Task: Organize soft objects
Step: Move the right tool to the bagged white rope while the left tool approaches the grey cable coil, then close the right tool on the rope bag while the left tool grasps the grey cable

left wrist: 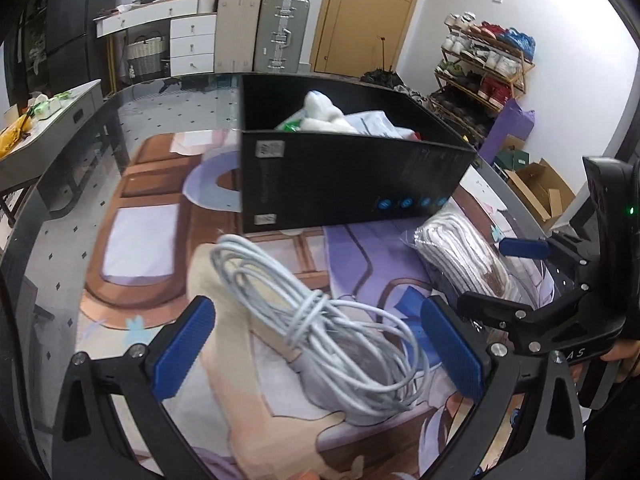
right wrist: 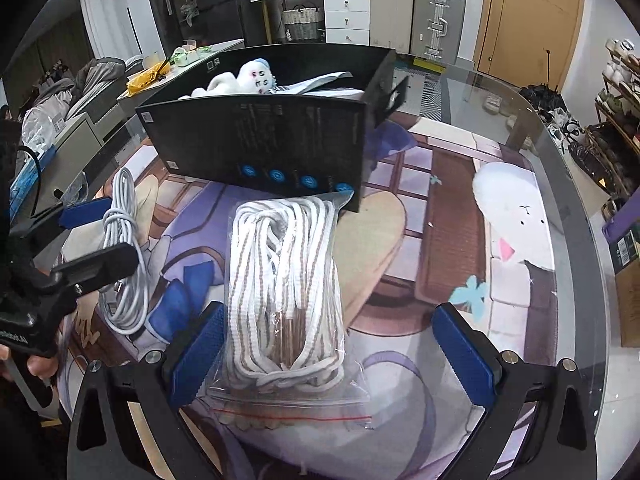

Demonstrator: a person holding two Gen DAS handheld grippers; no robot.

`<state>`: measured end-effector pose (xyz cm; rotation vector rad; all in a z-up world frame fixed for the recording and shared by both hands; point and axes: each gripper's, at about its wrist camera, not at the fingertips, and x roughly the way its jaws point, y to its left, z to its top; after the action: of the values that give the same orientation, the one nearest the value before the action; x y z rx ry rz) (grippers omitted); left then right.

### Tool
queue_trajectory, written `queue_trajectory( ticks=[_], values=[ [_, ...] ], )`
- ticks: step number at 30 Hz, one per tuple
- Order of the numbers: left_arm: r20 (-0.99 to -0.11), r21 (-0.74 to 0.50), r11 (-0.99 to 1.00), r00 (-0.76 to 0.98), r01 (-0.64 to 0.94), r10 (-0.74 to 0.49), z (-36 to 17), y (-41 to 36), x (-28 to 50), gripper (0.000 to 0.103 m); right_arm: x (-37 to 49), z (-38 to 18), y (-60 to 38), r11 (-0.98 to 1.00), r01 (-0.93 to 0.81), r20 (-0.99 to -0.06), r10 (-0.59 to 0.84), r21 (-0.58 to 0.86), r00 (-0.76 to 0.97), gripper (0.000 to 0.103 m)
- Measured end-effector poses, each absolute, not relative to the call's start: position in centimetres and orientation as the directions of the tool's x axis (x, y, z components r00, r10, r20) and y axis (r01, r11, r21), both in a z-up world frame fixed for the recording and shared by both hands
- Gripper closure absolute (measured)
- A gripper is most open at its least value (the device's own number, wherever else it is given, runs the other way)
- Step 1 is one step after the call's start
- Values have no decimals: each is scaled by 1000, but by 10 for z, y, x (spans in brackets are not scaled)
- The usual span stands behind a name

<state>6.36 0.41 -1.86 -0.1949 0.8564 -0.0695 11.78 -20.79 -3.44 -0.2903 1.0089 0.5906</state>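
Cables first: the coiled pale grey cable bundle (left wrist: pixel 320 316) sits on the bench (right wrist: pixel 560 168) between the blue pads of my left gripper (left wrist: pixel 320 352), whose jaws are spread wide and not touching it. Its long axis runs diagonally, from the near right up to the far left, with a loose loop end pointing toward the black cardboard box (left wrist: pixel 344 184). A few wraps of its own cord cinch it around the middle.

My right gripper (right wrist: pixel 332 356) is over the clear zip bag of white-and-brown striped laces (right wrist: pixel 286 280). Jaws spread here too; the left pad is just beside the bag's edge, the right pad well apart from it. The bag lies lengthwise, pointing straight away from me, its far end touching the front wall of the box and its red-striped zip end nearest me.

Both bundles lie side by side on the printed anime-style mat (right wrist: pixel 448 216) under the glass top, just in front of the box. Inside the box there's a white plush toy (right wrist: pixel 248 78) and some light fabric or packaging.
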Motion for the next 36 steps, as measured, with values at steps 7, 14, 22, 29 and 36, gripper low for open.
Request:
queue_trajectory(
  ticks=[7,14,22,29,36],
  values=[
    [-758,-207,977,624,46,-190,-20,-13,72,0,116,-33,-210,808,-588,-856,330,38,398,1],
    [-777,-159,986,610,48,-155,-22,-16,71,0,111,-33,-203,807,-591,-859,315,18,404,1],
    [-793,-105,994,599,41,-108,-23,0,56,0,110,-33,-201,802,-598,-861,313,13,401,1],
    [-794,-116,993,601,2,-94,-23,19,46,0,110,-32,-201,808,-589,-863,310,19,398,1],
    [-788,-148,988,608,-30,-100,-23,18,57,1,108,-32,-198,804,-594,-851,324,19,413,1]
  ],
)
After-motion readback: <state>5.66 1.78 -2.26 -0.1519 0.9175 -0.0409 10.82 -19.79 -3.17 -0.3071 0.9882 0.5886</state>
